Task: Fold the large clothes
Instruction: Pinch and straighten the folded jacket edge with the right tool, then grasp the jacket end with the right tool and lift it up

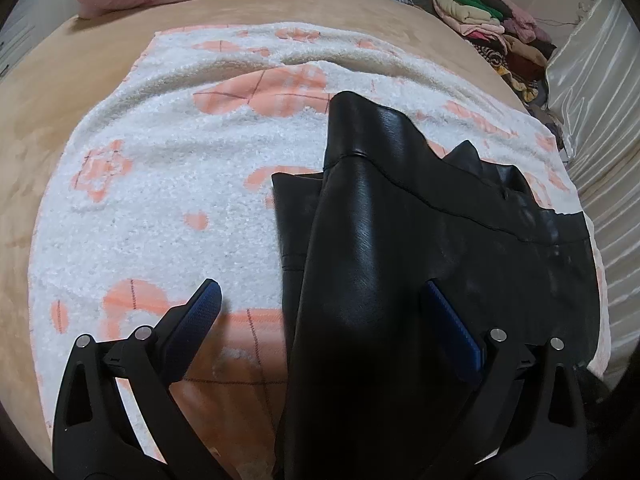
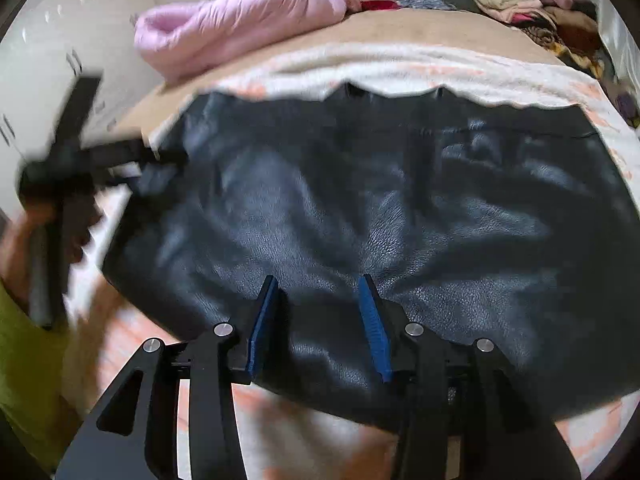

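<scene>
We see a black leather garment (image 2: 360, 200) lying on a white blanket (image 1: 160, 220) with peach patterns, spread over a tan bed (image 1: 60, 100). A pink quilt (image 2: 240, 20) sits at the far edge, and a pile of clothes (image 1: 492, 28) fills the far right corner.

In the right wrist view, the body of the garment lies broad and fairly flat, its wide side running left to right, directly ahead of and beneath the right gripper (image 2: 320, 320). Its jaws stand partly spread, with leather showing between them, but the blue pads do not appear to press on it; motion blur makes this hard to confirm.

In the left wrist view, 1 long fold of the garment, possibly a sleeve, runs away from the camera, its long axis in line with the left gripper (image 1: 324, 308). Those jaws stand wide apart, straddling that fold without pinching it. The right pad sits against the fold's edge; the left pad is over bare blanket.

In the right wrist view we also glimpse the left gripper, blurred, at the garment's left edge, with a hand (image 2: 24, 248) and a yellow-green sleeve (image 2: 28, 360) behind it.

We judge the left gripper best placed for the long fold, and the right for the near hem.
</scene>
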